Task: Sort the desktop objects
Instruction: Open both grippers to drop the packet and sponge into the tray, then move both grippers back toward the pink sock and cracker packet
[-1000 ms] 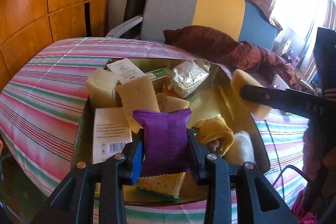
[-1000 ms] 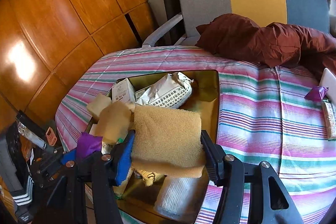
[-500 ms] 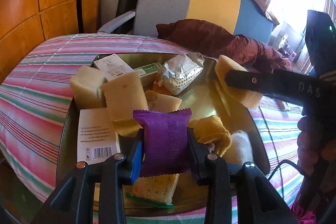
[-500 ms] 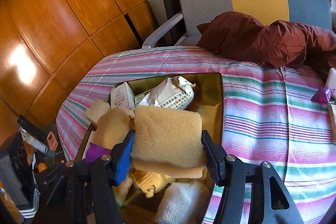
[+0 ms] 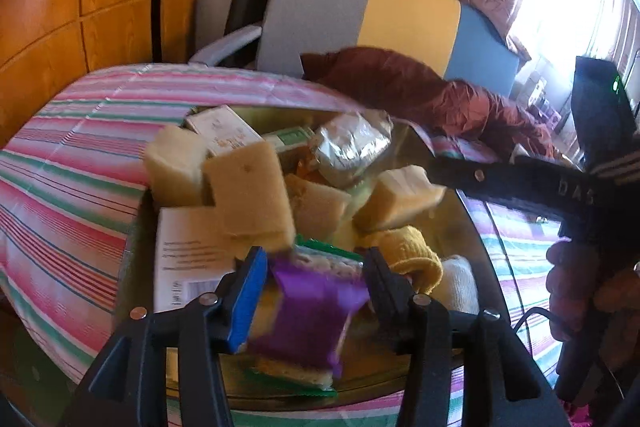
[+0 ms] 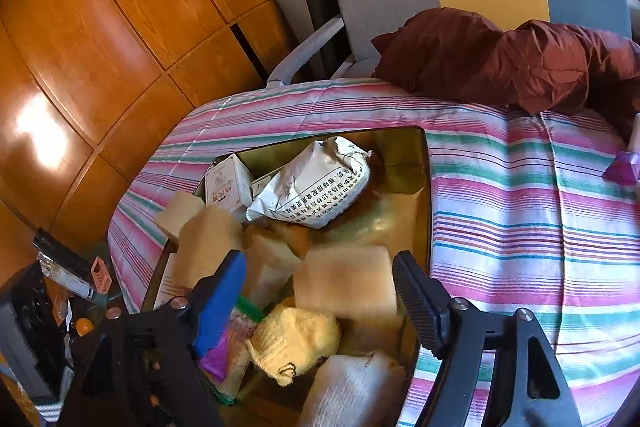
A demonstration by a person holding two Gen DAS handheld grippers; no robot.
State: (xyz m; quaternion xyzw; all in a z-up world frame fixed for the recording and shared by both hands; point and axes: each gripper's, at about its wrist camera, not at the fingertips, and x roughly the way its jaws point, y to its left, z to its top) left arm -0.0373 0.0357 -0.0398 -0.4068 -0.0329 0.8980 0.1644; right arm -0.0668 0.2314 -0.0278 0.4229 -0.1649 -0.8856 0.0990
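Striped cloth-covered surface (image 6: 520, 211) bearing a gold rectangular metal tray (image 6: 424, 187). My right hand-held gripper (image 6: 320, 291) opens; tan foam sponge block (image 6: 344, 279) drops loose between its jaws. My left hand-held gripper (image 5: 316, 279) opens, purple foil snack packet (image 5: 312, 319) slipping free over the tray's near end.

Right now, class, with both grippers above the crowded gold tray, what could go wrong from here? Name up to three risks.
1. The left gripper is opening, and the purple snack packet between its jaws looks tilted; it may land crooked on the cracker packet.
2. The right gripper is opening; the tan sponge below could roll off the heap.
3. The gold tray is piled high, so items near its rim may spill onto the striped cloth.
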